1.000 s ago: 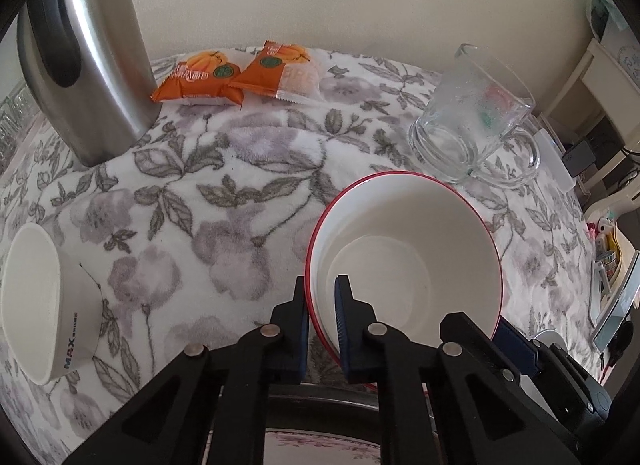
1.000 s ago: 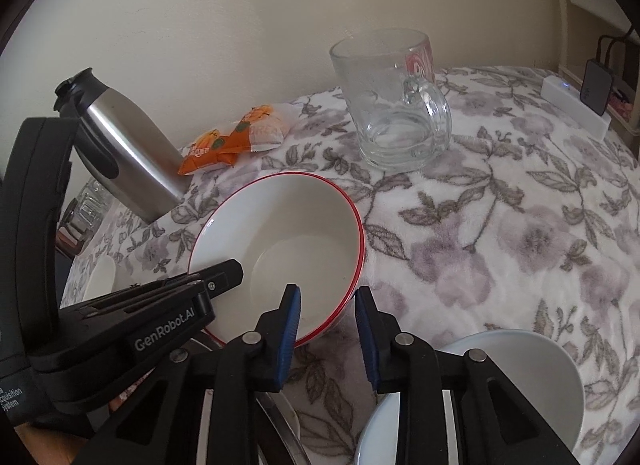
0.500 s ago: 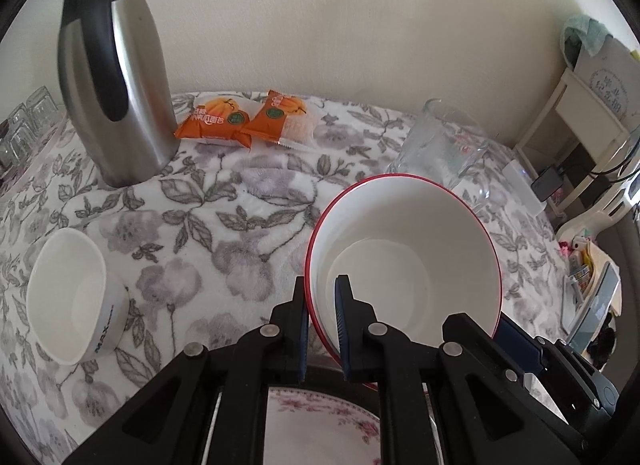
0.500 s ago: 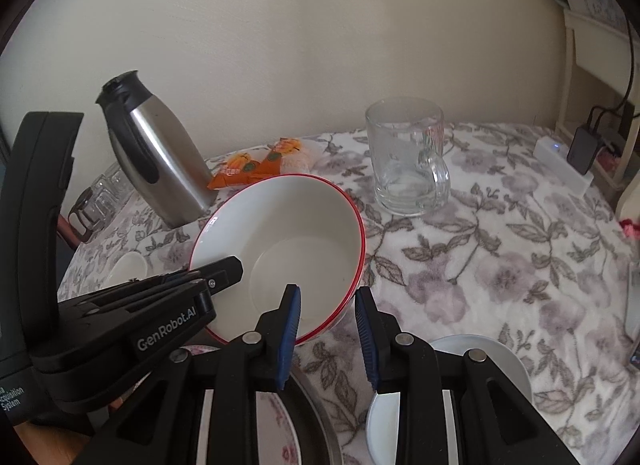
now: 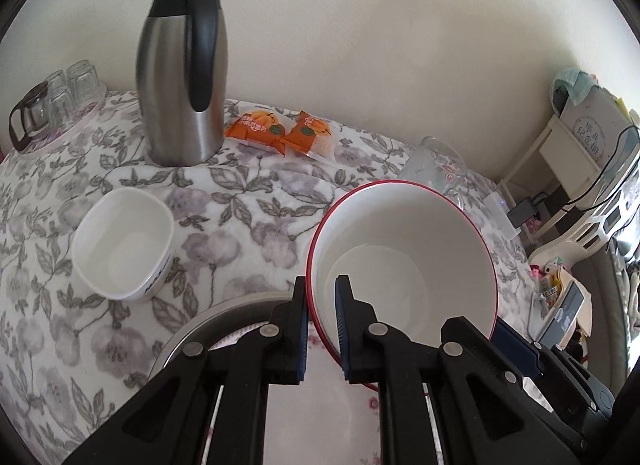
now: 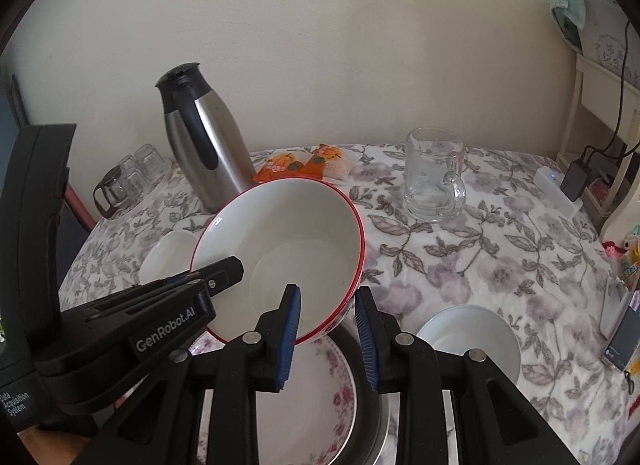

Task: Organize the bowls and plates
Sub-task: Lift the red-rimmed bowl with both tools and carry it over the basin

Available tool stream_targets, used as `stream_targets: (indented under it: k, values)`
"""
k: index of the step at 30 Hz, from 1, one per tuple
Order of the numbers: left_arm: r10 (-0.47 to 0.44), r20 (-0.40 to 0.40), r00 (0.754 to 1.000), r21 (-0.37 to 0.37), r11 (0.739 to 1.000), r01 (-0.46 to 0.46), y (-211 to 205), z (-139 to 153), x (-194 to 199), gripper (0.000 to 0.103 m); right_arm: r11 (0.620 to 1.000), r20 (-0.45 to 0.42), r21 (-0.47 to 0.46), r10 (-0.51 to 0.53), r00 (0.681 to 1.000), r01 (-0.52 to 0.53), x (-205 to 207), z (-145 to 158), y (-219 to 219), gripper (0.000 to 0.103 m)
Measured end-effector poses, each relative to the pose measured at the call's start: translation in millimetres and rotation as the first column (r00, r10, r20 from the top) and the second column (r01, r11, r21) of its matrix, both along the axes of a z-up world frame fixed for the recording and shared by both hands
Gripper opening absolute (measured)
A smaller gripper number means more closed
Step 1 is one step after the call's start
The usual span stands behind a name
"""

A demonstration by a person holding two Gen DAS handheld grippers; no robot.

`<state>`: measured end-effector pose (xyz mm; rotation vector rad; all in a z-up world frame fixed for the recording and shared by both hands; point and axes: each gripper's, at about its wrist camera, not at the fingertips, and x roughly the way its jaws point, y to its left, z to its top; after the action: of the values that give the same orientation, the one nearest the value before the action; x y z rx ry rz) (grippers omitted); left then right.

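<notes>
Red-rimmed bowl (image 5: 404, 257) hangs tilted in the air, gripped on both sides. The left gripper (image 5: 322, 325) is clenched on the bowl's near-left rim, one blue pad outside the wall and one inside. The right gripper (image 6: 327, 335) grasps the opposite rim the same way, its left pad inside the bowl and its right pad outside against the wall.

Directly below both pairs of jaws, a flowered plate (image 6: 312, 397) lies inside a metal basin (image 5: 224, 313) on the floral tablecloth (image 5: 240, 225). Left of the left jaws and a little ahead stands a small white square bowl (image 5: 124, 245). Just right of the right jaws sits a plain white dish (image 6: 476, 333).

Well ahead of the jaws, near the wall, a steel thermos jug (image 5: 182, 69) stands upright, with two orange snack packets (image 5: 280, 133) beside it. A glass mug (image 6: 434, 177) stands ahead and to the right of the right jaws, apart from the bowl. Upturned glasses (image 5: 68, 93) cluster far left of the jug.
</notes>
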<state>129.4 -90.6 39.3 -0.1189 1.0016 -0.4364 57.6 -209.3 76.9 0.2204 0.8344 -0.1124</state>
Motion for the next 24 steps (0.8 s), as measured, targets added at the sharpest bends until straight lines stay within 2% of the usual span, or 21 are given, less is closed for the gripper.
stream_targets:
  k: [8,24]
  values:
    - [0.03,-0.003,1.0,-0.051,0.998,-0.031,37.3,8.7,-24.5,0.015,0.999,0.012,-0.026,0.045,0.999,-0.045,-19.1,19.7,33.0,0.03]
    - [0.074,-0.041,0.996,-0.101,0.992,-0.077,80.5,0.8,-62.7,0.016,0.995,-0.025,-0.065,0.079,0.997,-0.08,-46.8,15.9,68.0,0.03]
